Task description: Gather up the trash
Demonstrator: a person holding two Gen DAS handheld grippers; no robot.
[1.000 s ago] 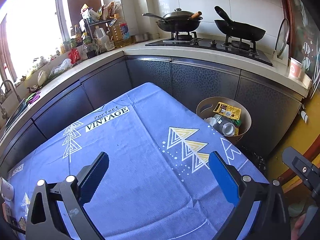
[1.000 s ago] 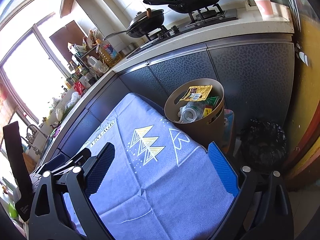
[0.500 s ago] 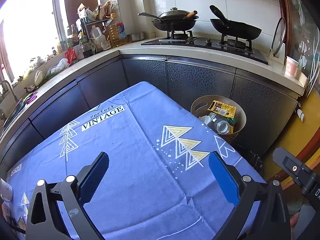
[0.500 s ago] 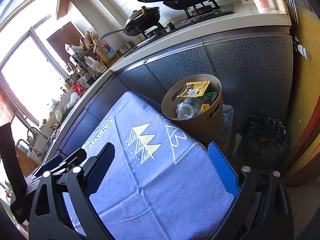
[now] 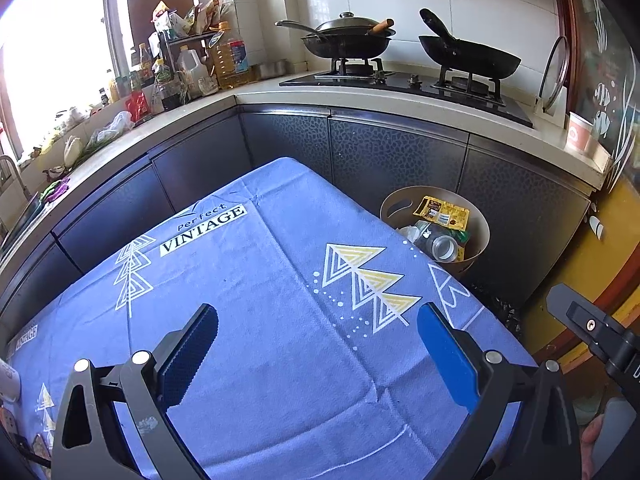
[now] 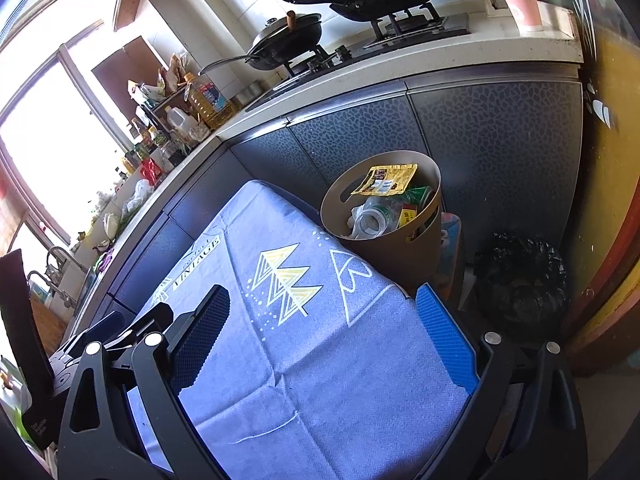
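1. Kitchen scene: dark-fronted cabinets point(image 5: 392, 152) wrap around a corner, with a pale countertop point(image 5: 400, 108) on top and a gas hob carrying a lidded wok point(image 5: 348, 38) and a second black pan point(image 5: 472, 56).
2. Blue tablecloth point(image 5: 260, 300) with yellow-white triangle prints and a "Perfect VINTAGE" label covers the table under both sets of jaws.
3. Left gripper point(image 5: 316, 344) hangs over the cloth, jaws spread wide, nothing between them.
4. Right gripper point(image 6: 324, 328) is the same deal: jaws wide apart, only cloth showing in the gap. Its right blue pad sits past the table's edge.
5. Trash is in the tan round bin point(image 6: 404, 248), ahead and to the right of the left jaws, just off the table's far corner, against the cabinets. From the right wrist it's dead ahead of the jaws.
6. On top of the pile is a yellow snack wrapper point(image 6: 386, 182); below it is a clear plastic bottle point(image 6: 370, 220) lying with its mouth toward the camera. The rest is a jumble of green and yellow bits I can't identify.
7. Table edge cuts off the bin's near side in the left view.
8. Black bag point(image 6: 520, 276) sits on the floor right of the bin; contents not visible.
9. Window on the left is blown out white, and the bottles point(image 5: 188, 68) crowded beside it are hard to read.
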